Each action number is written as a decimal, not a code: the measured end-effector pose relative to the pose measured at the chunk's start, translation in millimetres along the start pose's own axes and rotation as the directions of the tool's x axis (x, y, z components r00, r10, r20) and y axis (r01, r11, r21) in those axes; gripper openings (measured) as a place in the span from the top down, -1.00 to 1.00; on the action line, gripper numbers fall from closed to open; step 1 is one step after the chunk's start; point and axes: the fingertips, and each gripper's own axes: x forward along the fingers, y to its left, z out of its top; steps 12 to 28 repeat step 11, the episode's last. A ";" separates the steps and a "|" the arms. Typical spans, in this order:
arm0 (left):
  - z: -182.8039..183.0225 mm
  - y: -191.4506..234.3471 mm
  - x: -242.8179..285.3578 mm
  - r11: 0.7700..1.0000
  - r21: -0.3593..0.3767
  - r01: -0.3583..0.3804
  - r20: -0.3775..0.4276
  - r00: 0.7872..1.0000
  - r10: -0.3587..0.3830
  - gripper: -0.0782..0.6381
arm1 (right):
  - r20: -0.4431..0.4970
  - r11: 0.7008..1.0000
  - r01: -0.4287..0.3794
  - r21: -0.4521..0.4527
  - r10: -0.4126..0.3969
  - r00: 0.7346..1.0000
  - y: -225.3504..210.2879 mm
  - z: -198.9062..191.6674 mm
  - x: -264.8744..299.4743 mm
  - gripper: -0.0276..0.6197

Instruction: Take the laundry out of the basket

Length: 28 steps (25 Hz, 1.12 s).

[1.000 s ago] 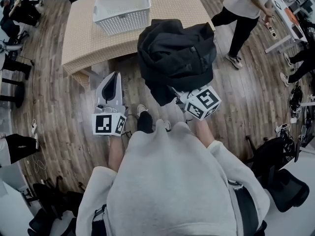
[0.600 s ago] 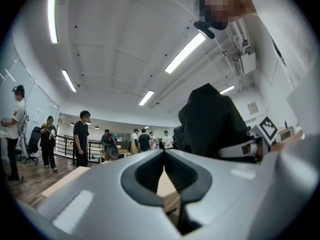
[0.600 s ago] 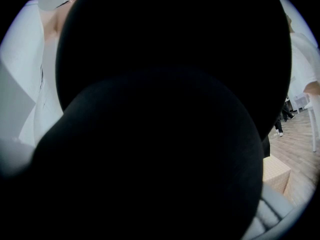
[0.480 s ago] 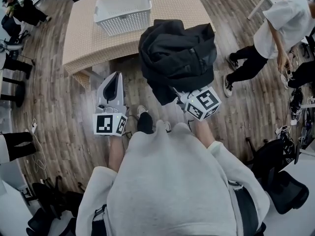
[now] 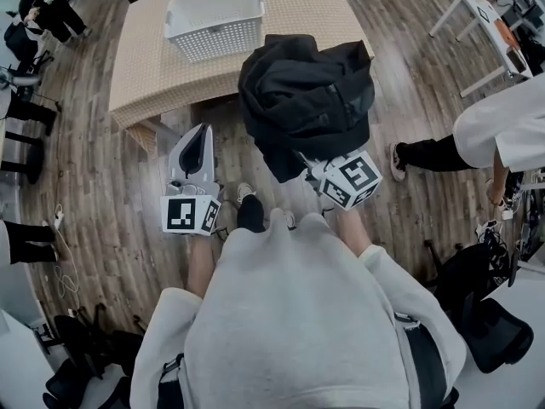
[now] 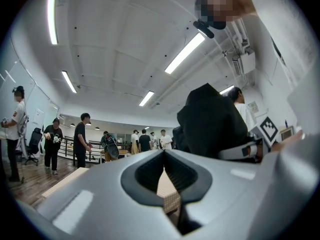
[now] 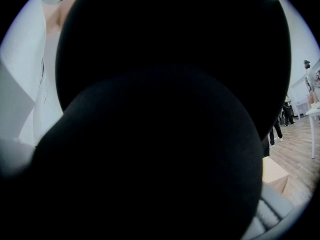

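Laundry [image 5: 306, 100] hangs bunched in right gripper [image 5: 311, 164] (left gripper [image 5: 199, 135]: jaws together).

Beige table [image 5: 298, 11] w/ white basket [image 5: 217, 39]

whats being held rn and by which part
Right gripper holds the black garment by its bunched near end; left gripper is shut, empty.

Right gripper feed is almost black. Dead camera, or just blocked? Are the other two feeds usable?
Right gripper view: blocked, not dead; the black jacket fills the lens, with lit room at the edges. Left gripper view: sharp, glare only from the ceiling lights. Head view: evenly lit, bent at the edges.
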 end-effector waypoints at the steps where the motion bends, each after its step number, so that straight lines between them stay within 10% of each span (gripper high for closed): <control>1: 0.3 0.3 -1.2 1.000 0.000 0.000 0.000 1.000 0.000 0.76 | 0.001 1.000 0.000 0.000 0.000 1.000 1.2 0.0 -0.2 0.40; 28: 0.2 2.6 -8.3 1.000 -0.001 0.004 0.005 1.000 -0.004 0.76 | -0.002 1.000 0.002 -0.008 -0.003 1.000 10.1 -3.6 -0.4 0.40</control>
